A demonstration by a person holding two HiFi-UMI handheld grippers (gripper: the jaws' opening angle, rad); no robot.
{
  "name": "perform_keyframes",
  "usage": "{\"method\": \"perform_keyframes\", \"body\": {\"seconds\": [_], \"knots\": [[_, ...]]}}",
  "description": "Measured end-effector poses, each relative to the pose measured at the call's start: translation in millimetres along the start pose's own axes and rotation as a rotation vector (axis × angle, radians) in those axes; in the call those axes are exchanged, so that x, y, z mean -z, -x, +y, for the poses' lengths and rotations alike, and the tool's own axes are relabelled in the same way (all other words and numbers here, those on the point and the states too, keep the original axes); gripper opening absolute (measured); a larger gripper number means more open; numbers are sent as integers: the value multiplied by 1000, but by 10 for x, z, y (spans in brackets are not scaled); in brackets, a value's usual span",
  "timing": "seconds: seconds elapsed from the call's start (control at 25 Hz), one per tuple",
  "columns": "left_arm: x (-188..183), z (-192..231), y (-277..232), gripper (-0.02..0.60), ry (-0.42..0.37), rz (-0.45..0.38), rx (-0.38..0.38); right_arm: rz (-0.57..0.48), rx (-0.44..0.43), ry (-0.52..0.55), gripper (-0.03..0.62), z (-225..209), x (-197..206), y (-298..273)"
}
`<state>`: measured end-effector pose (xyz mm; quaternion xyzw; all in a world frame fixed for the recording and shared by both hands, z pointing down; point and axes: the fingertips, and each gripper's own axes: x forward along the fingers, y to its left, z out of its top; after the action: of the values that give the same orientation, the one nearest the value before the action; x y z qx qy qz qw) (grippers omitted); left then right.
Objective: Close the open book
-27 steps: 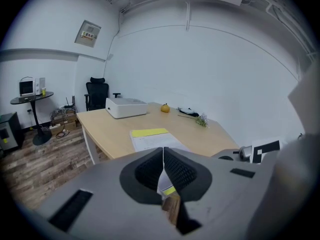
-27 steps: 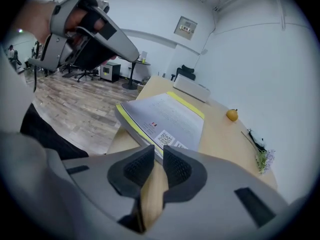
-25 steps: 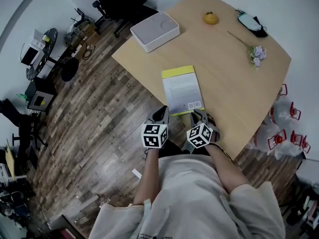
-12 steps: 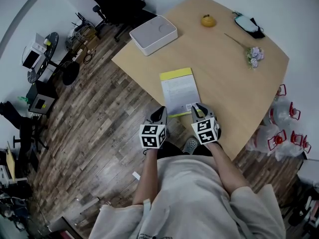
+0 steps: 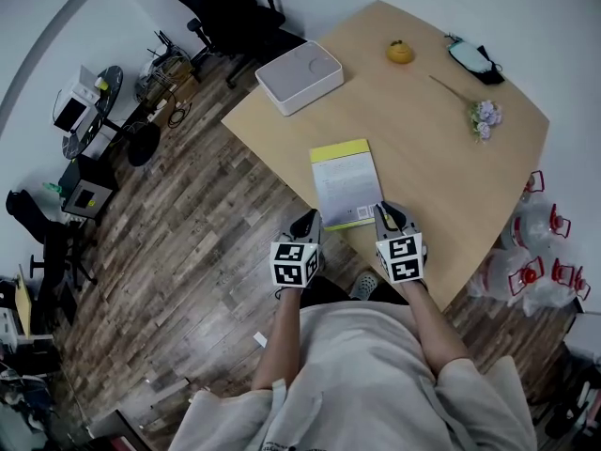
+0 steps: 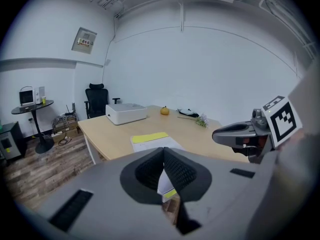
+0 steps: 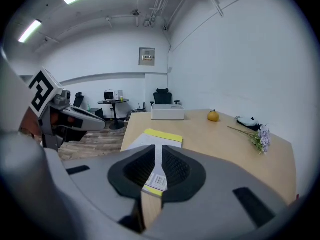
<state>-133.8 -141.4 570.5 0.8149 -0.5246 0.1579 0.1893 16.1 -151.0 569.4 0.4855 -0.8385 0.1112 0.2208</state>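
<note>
My left gripper (image 5: 307,224) is clenched, empty. My right gripper (image 5: 388,214) has been narrowing to a slit and holds nothing. The white, yellow-banded paperback book (image 5: 346,183) already lies closed, so I judge the task done.

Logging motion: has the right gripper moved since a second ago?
Yes. The right gripper rose and rolled, tip now over the book's near right corner; its jaws just closed further, nothing between them.

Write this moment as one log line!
book: closed, on table | left claw: shut, empty | right claw: open, just been closing, empty
</note>
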Motion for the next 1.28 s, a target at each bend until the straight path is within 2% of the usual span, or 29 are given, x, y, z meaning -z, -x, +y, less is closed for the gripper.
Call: {"method": "perform_keyframes", "body": {"seconds": [0.16, 0.68, 1.28], "knots": [[-4, -12, 26, 21, -2, 0, 2, -34, 23, 6, 8, -12, -66, 31], [2, -33, 61, 23, 3, -18, 3, -6, -30, -13, 6, 58, 24, 2], [25, -83, 30, 23, -33, -8, -8, -10, -19, -31, 6, -17, 45, 18]]}}
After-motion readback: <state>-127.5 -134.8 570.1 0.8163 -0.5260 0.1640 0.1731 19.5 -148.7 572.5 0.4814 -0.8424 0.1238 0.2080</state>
